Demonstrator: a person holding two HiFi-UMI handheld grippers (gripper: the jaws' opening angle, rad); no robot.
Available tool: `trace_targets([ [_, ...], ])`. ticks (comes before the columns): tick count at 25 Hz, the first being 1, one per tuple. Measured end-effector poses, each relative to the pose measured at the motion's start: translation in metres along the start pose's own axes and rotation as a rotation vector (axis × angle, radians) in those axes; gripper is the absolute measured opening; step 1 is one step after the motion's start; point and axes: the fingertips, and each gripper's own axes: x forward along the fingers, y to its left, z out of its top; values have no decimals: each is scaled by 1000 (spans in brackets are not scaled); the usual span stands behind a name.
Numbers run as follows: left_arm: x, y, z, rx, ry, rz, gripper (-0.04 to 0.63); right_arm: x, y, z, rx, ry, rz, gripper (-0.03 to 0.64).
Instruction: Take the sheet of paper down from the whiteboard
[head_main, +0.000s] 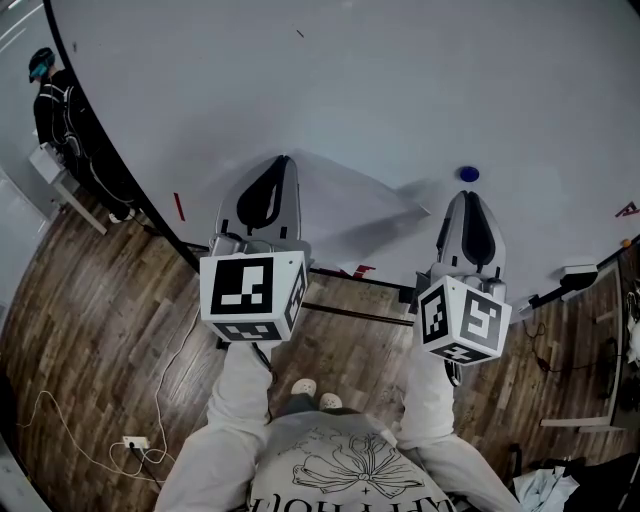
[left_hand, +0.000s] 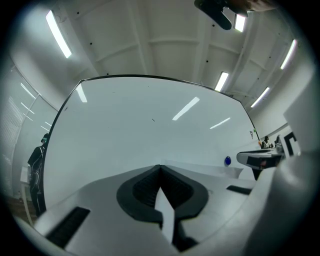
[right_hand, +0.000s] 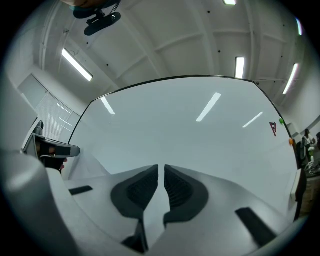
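A white sheet of paper (head_main: 350, 200) hangs low on the whiteboard (head_main: 400, 80) between my two grippers. A blue magnet (head_main: 467, 173) sits on the board just past the sheet's right corner. My left gripper (head_main: 283, 160) is shut on the sheet's left edge. In the left gripper view a white sliver of the sheet (left_hand: 166, 212) runs between its closed jaws (left_hand: 160, 167). My right gripper (head_main: 467, 195) is at the sheet's right corner, right below the magnet. Its jaws (right_hand: 161, 167) stand a narrow slit apart, with what looks like the paper's edge in the gap.
A person in dark clothes (head_main: 50, 100) stands by the board's left end. On the right, a white holder (head_main: 578, 272) sits at the board's lower edge and a red mark (head_main: 626, 209) on the board. A cable and power strip (head_main: 135, 442) lie on the wooden floor.
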Motion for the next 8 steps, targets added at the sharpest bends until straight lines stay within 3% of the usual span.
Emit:
trace_targets([
  [8,-4,0,1,1,-2,5,4,-3,-3,0,-3,1,-10,35],
])
